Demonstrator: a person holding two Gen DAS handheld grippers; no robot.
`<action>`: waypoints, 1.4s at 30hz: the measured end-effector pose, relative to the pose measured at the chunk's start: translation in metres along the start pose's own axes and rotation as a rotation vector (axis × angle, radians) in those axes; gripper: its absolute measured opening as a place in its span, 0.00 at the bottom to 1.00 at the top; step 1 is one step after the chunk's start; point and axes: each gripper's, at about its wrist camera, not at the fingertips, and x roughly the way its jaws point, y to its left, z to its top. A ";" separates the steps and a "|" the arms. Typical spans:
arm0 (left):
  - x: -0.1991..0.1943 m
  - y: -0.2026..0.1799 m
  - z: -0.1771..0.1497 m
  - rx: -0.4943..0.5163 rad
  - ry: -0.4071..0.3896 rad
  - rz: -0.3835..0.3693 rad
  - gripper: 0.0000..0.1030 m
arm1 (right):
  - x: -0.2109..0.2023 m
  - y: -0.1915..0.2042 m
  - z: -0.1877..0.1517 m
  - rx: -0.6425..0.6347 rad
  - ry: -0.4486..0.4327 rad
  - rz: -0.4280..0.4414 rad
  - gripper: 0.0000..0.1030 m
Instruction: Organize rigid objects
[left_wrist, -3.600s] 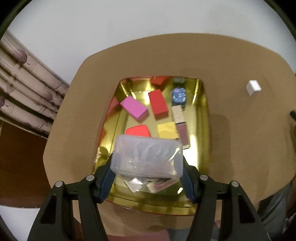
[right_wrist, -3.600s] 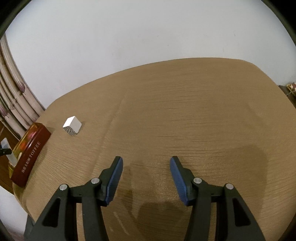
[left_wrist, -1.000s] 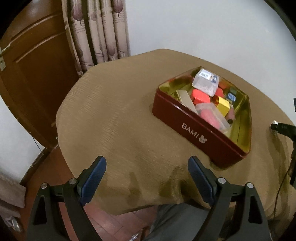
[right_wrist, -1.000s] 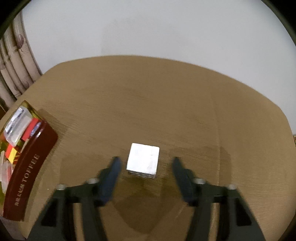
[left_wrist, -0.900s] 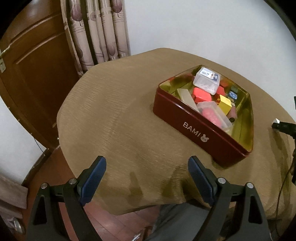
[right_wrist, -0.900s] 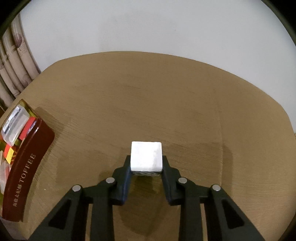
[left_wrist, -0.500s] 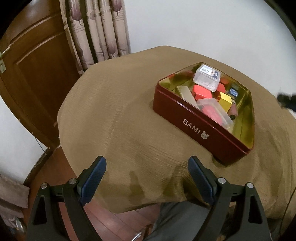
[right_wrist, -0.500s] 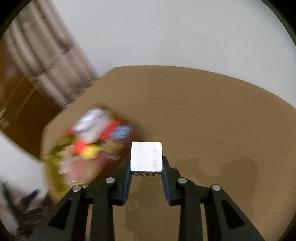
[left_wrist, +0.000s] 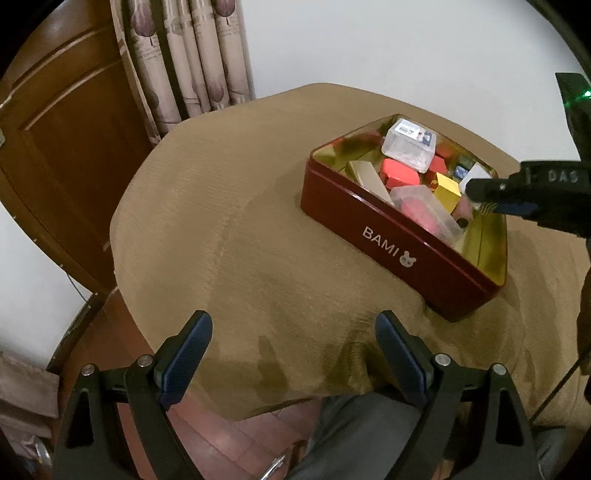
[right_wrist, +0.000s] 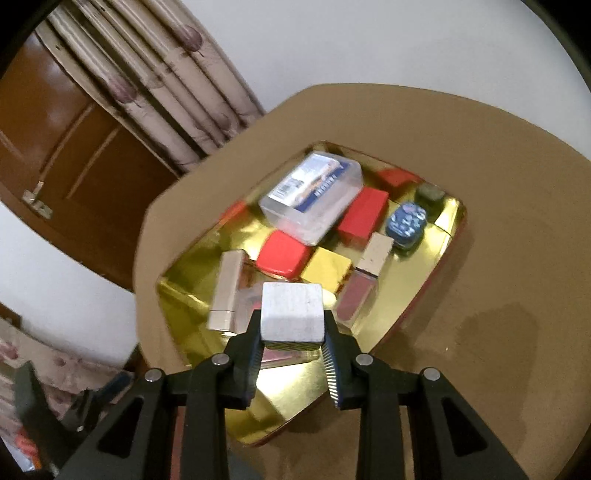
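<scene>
- The right claw (right_wrist: 291, 345) is clamped on the white cube (right_wrist: 291, 314), holding it in the air over the near end of the red tin (left_wrist: 388, 240).
- The tin's bare gold floor lies straight below and just ahead of the cube; the clear box (right_wrist: 312, 197), red block (right_wrist: 364, 216) and yellow block (right_wrist: 325, 267) crowd the far half. The tin's long axis runs away from the claw.
- The left claw (left_wrist: 291, 354) hangs wide open and empty over the desk (left_wrist: 240, 240) edge, well apart from the tin, so the right is the nearer hand.
- A second ago the cube sat on the cloth between open fingers; since then it has been gripped and swung over the tin.
</scene>
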 end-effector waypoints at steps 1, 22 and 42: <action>0.000 0.000 0.000 0.000 0.000 -0.001 0.85 | 0.006 0.001 -0.001 0.009 0.008 0.003 0.29; -0.012 0.006 0.002 -0.033 -0.072 0.069 0.85 | -0.061 0.033 -0.050 -0.186 -0.334 -0.240 0.39; 0.075 0.040 0.160 -0.074 -0.410 0.071 0.86 | -0.128 0.019 -0.092 -0.059 -0.608 -0.263 0.53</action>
